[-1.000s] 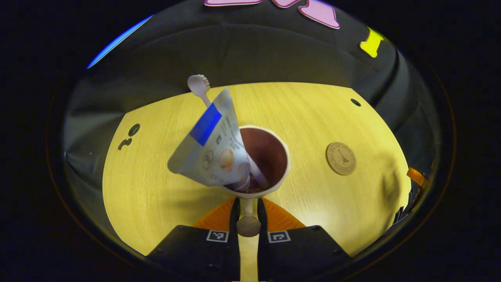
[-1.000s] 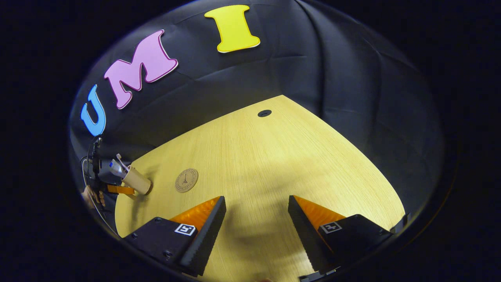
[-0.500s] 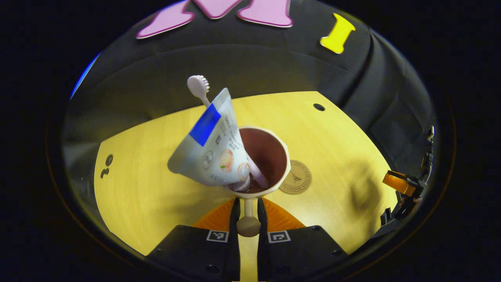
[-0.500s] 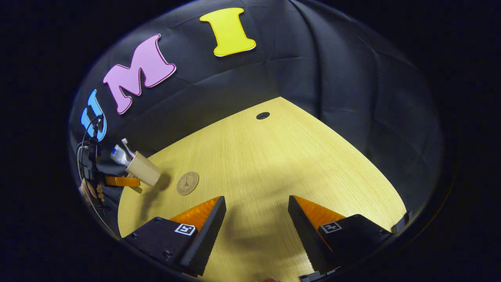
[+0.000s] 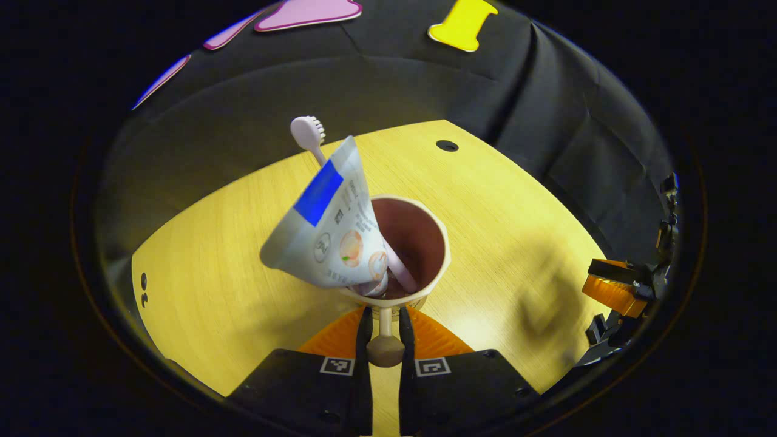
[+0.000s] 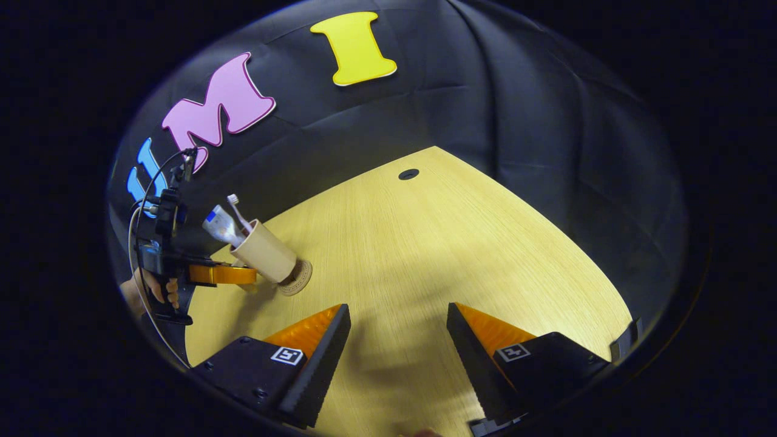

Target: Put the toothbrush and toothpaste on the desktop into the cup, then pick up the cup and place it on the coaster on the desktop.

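The cup (image 5: 403, 246) carries the toothpaste (image 5: 331, 227) and toothbrush (image 5: 308, 135), both leaning out past its rim. It sits over the coaster (image 6: 297, 279) on the tabletop (image 6: 425, 255) — whether its base touches yet, I cannot tell. The left gripper (image 5: 383, 325) has its fingers closed on the cup's handle, likely to keep the load upright. A hand (image 6: 159, 290) holds that gripper level, low by the tabletop edge. The right gripper (image 6: 397, 340) hangs apart, fingers wide and empty.
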`<state>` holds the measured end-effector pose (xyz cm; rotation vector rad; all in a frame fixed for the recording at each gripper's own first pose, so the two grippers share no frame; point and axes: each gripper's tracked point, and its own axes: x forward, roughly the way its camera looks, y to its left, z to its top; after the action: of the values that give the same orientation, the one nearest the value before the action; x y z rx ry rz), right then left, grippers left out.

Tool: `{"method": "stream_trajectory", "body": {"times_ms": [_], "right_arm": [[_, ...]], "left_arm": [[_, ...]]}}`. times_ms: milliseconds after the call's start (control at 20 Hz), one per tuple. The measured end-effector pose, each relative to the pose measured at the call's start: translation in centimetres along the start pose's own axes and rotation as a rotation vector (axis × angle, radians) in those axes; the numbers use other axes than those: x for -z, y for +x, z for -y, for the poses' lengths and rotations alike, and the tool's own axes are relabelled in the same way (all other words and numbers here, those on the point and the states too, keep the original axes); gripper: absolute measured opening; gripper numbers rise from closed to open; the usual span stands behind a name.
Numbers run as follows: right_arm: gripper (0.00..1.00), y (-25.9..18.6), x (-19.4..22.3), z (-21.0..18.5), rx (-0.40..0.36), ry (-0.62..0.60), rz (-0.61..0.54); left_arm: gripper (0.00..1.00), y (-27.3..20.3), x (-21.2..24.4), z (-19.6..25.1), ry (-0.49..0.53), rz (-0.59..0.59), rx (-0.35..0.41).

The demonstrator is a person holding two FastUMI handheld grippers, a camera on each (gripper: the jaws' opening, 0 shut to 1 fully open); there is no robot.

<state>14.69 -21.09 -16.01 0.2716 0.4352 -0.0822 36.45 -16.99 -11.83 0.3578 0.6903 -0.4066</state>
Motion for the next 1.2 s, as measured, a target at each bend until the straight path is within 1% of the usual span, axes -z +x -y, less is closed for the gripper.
{"method": "stream_trajectory", "body": {"times_ms": [200, 250, 300, 350, 450, 500, 550, 650, 750, 850, 900, 950, 1050, 1150, 1200], "right_arm": [[0.98, -0.2, 0.8, -0.3, -0.004, 0.011, -0.014], [0.98, -0.3, 1.0, -0.3, -0.004, 0.010, -0.017], [0.98, -0.3, 1.1, -0.4, -0.005, 0.009, -0.019], [0.98, -0.2, 1.3, -0.5, -0.008, 0.011, -0.022], [0.98, -0.4, 1.4, -1.0, -0.015, 0.013, -0.025], [0.98, -0.5, 1.4, -1.0, -0.016, 0.008, -0.024], [0.98, -0.6, 1.6, -1.1, -0.017, 0.001, -0.026], [0.98, -0.7, 1.8, -1.3, -0.017, -0.008, -0.030], [0.98, -1.0, 1.8, -1.6, -0.019, -0.009, -0.030], [0.98, -1.6, 1.2, -2.1, -0.022, -0.007, -0.012], [0.98, -2.0, 0.8, -2.4, -0.022, -0.010, 0.000], [0.98, -2.5, 0.3, -2.8, -0.023, -0.015, 0.015], [0.98, -3.6, -0.5, -3.7, -0.023, -0.032, 0.048], [0.98, -4.8, -1.2, -4.9, -0.024, -0.056, 0.079], [0.98, -5.8, -0.9, -5.7, -0.010, -0.071, 0.072]], "left_arm": [[0.22, 1.3, -0.5, 0.9, 0.013, -0.005, -0.010], [0.27, 1.5, -0.4, 1.0, 0.012, -0.009, -0.016], [0.27, 1.7, -0.5, 1.0, 0.008, -0.016, -0.027], [0.22, 1.9, -0.4, 1.1, 0.005, -0.024, -0.034], [0.23, 1.8, -0.3, 1.0, -0.001, -0.036, -0.036], [0.19, 1.7, -0.6, 1.0, 0.008, -0.027, -0.038], [0.26, 1.6, -0.5, 0.9, 0.023, -0.020, -0.048], [0.29, 1.1, -0.6, 1.0, 0.044, -0.011, -0.052], [0.64, -0.1, -0.6, 1.1, 0.036, 0.006, -0.056], [0.98, -2.0, 0.0, 0.5, 0.000, 0.049, -0.081], [0.97, -3.6, 0.4, -0.1, -0.022, 0.084, -0.107], [0.98, -5.2, 0.4, -0.9, -0.038, 0.158, -0.150], [0.99, -8.6, 1.3, -1.5, -0.067, 0.284, -0.196], [0.99, -11.7, 2.9, -1.1, -0.098, 0.400, -0.230], [0.99, -12.8, 3.6, -1.3, -0.118, 0.449, -0.240]]}}
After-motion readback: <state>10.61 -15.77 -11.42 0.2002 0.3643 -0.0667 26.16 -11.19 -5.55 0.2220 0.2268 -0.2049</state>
